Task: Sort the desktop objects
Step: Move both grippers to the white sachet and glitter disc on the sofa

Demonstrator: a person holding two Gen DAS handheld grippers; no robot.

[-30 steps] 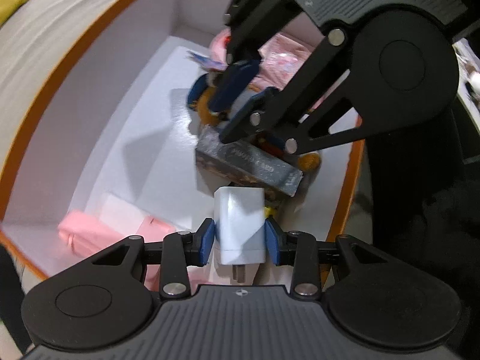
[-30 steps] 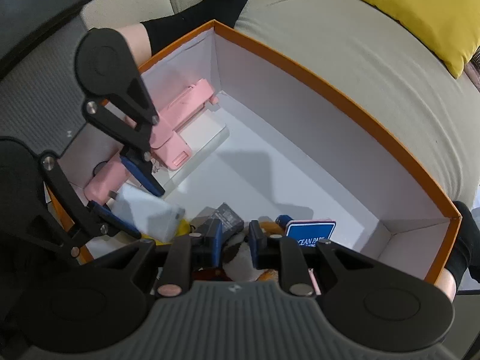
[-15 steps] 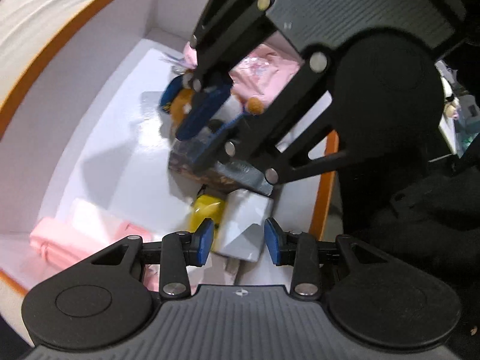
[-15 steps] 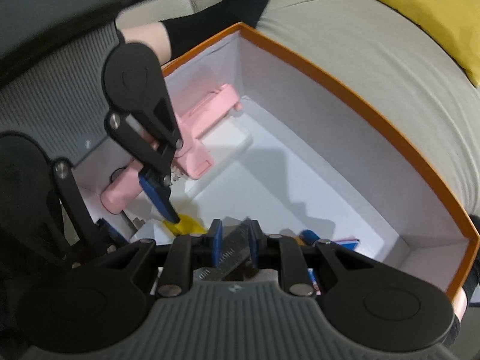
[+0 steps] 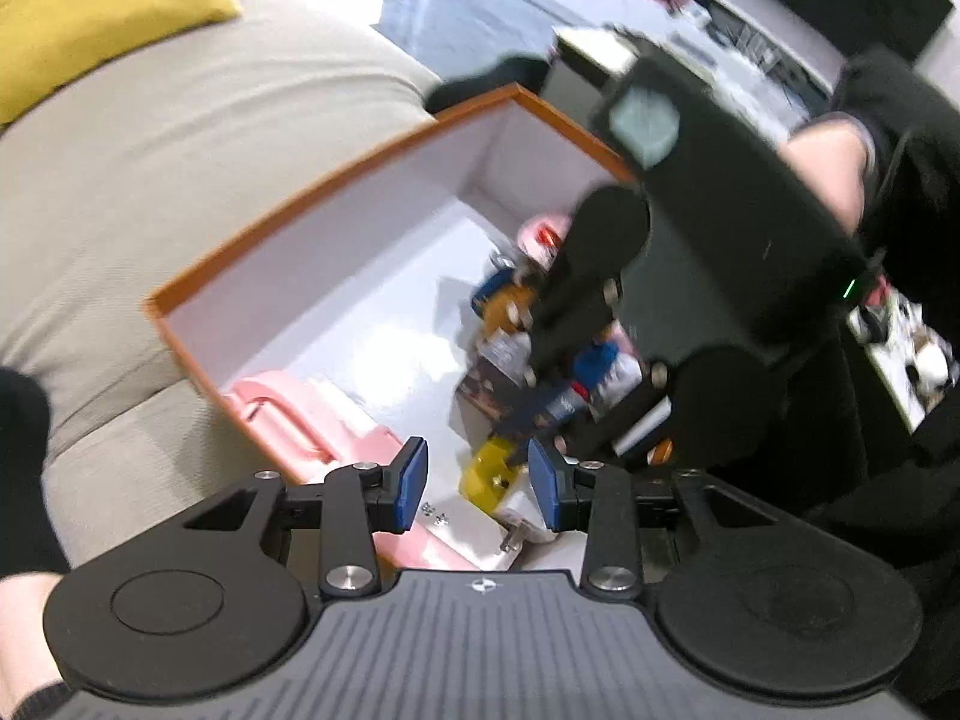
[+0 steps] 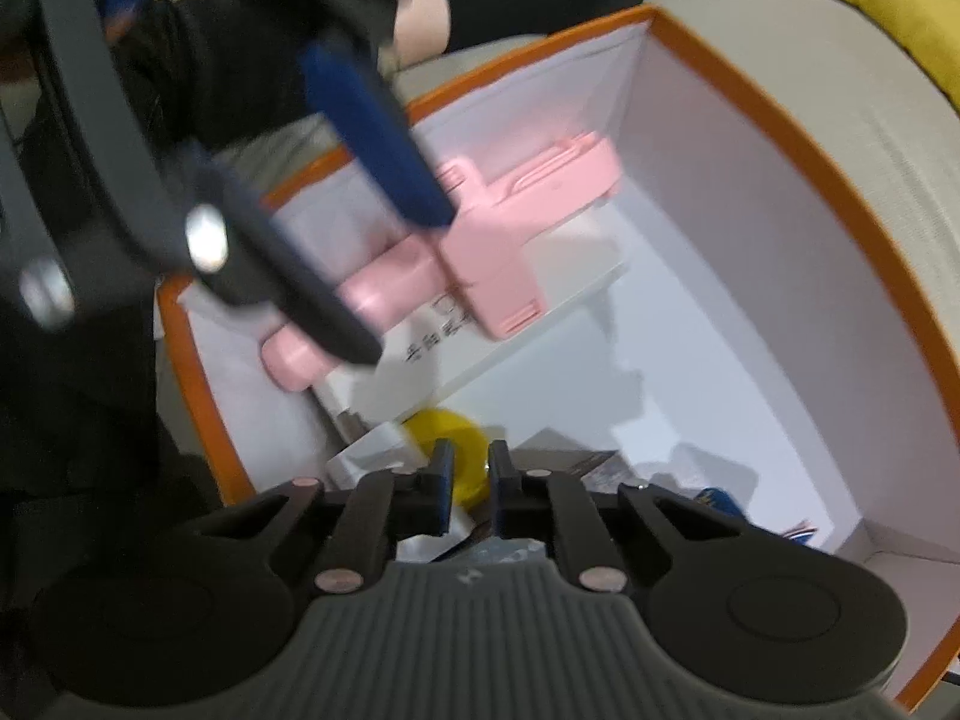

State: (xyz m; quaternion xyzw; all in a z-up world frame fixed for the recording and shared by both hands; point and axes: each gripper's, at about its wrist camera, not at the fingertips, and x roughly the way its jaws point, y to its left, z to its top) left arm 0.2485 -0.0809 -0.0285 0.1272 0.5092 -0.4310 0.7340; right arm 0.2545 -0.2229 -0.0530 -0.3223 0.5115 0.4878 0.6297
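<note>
An orange box [image 5: 336, 174] with a white inside stands on a beige sofa. My left gripper [image 5: 478, 483] hangs open over its near corner, with nothing between the blue pads. Below it lie a yellow piece [image 5: 489, 471] and a white charger [image 5: 522, 513]. My right gripper [image 5: 561, 387] reaches down into a pile of small things beside a dark card box [image 5: 480, 387]. In the right wrist view the right gripper [image 6: 471, 486] is closing to a narrow gap. Nothing sits in that gap. The yellow piece [image 6: 447, 438] lies beyond it and the dark card box [image 6: 576, 462] to its right.
Pink plastic items [image 6: 516, 228] and a flat white box [image 6: 480, 330] lie at one end of the orange box [image 6: 780, 138]. The left gripper's blurred fingers [image 6: 372, 138] cross above them. A yellow cushion [image 5: 108, 6] and a person's arm [image 5: 828, 162] are nearby.
The left gripper let go of the white charger, which now lies in the box, then rose and pulled back. The right gripper's jaws have narrowed and no longer straddle the dark card box.
</note>
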